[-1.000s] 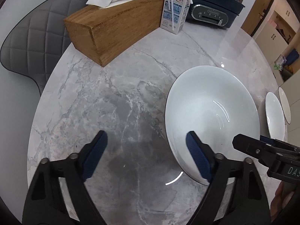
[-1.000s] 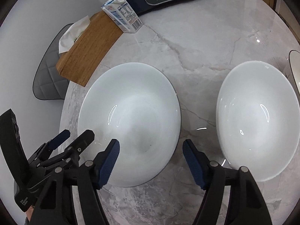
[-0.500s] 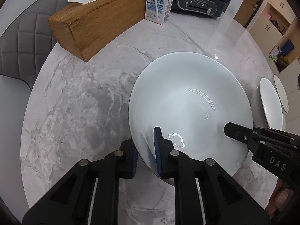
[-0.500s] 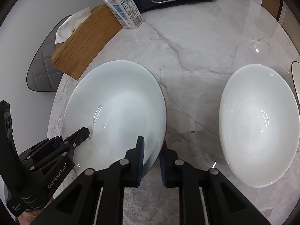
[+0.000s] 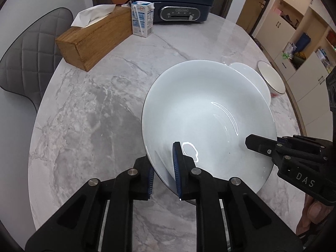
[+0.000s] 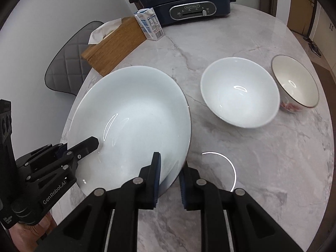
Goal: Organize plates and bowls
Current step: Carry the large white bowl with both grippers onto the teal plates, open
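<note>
Large white plate (image 5: 208, 113): deep, glossy, dark-edged; it is being held by both tools at once, tilted, with its near edge seeming to ride above the marble surface (image 5: 88, 113); whether the far edge is touching the surface cannot be told.

Left gripper (image 5: 162, 174): its blue-padded fingers (image 5: 176, 163) are clamping the plate's near rim, one pad inside the dish and one under it; a rim pinch is probably chosen because the plate is too wide to span.

Right gripper (image 6: 170, 175): its fingers are likewise pressing together on the rim at the plate's other side, one pad on the inner face, one beneath; two opposed grips are likely sharing the weight and keeping the smooth glaze from pivoting.

White bowl (image 6: 239, 92): standing upright on the surface, beside the plate but apart from it; probably the companion piece for stacking or grouping.

Rimmed bowl (image 6: 295, 80): cream inside with a dark rim and a red mark on its outer wall; standing just beside the white bowl, perhaps touching; the two bowls are grouping together at one side, which suggests sorting by kind.

Other items, toward the far edge: wooden tissue box (image 5: 94, 40); milk carton (image 5: 142, 19) just beside it; dark blue cooker (image 5: 174, 0) behind; grey quilted chair (image 5: 27, 56) off the surface's edge.

Judgement: the plate is being carried toward its place; slipping at the rim is the main risk.
</note>
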Demonstrator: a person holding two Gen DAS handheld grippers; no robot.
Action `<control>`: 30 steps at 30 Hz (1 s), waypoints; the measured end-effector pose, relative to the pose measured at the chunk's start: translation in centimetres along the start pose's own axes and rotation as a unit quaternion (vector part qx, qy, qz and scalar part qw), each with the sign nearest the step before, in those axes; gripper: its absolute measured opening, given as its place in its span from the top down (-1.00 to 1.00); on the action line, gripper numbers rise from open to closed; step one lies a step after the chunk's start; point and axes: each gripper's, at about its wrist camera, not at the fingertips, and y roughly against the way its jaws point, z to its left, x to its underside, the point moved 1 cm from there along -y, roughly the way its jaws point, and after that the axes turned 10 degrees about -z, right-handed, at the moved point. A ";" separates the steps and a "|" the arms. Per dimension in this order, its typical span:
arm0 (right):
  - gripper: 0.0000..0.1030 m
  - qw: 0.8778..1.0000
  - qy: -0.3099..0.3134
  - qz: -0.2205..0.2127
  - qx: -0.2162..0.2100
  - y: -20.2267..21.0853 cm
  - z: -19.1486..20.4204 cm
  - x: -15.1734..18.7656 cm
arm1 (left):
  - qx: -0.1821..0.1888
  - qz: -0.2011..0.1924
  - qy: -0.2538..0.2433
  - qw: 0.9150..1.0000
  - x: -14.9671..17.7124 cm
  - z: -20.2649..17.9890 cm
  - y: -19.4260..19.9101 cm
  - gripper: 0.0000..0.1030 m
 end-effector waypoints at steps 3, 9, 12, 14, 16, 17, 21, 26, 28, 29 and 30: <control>0.63 1.000 -0.005 -0.008 0.007 2.6 -1.1 2.3 | 0.018 0.004 -0.013 1.000 1.9 -2.3 1.4 0.71; 0.62 0.999 -0.032 -0.008 0.027 5.7 -3.8 7.2 | 0.050 0.023 -0.047 0.997 6.1 -7.0 1.9 0.70; 0.62 0.998 -0.050 -0.002 0.037 6.3 -5.4 9.5 | 0.066 0.043 -0.060 0.995 8.2 -8.9 1.5 0.70; 0.62 0.997 -0.058 0.000 0.041 6.6 -6.3 10.9 | 0.069 0.047 -0.071 0.994 9.2 -10.0 1.3 0.70; 0.62 0.997 -0.063 0.003 0.048 6.6 -7.0 12.0 | 0.072 0.057 -0.075 0.993 10.0 -10.8 0.8 0.70; 0.62 0.997 -0.065 0.004 0.050 6.5 -7.3 12.5 | 0.072 0.062 -0.079 0.992 10.4 -11.2 0.5 0.70; 0.62 0.996 -0.069 0.012 0.055 6.1 -8.2 13.7 | 0.076 0.073 -0.084 0.991 11.5 -12.0 -0.5 0.70; 0.62 0.995 -0.071 0.015 0.060 5.8 -8.8 14.3 | 0.076 0.080 -0.081 0.991 12.1 -12.1 -1.4 0.70; 0.62 0.996 -0.066 0.014 0.063 5.8 -8.7 14.2 | 0.076 0.078 -0.081 0.991 12.1 -11.9 -1.4 0.70; 0.62 0.996 -0.063 0.013 0.065 5.8 -8.7 14.2 | 0.076 0.078 -0.080 0.991 12.1 -11.8 -1.5 0.70; 0.62 0.996 -0.062 0.012 0.065 5.7 -8.6 14.1 | 0.074 0.077 -0.080 0.991 12.1 -11.7 -1.5 0.70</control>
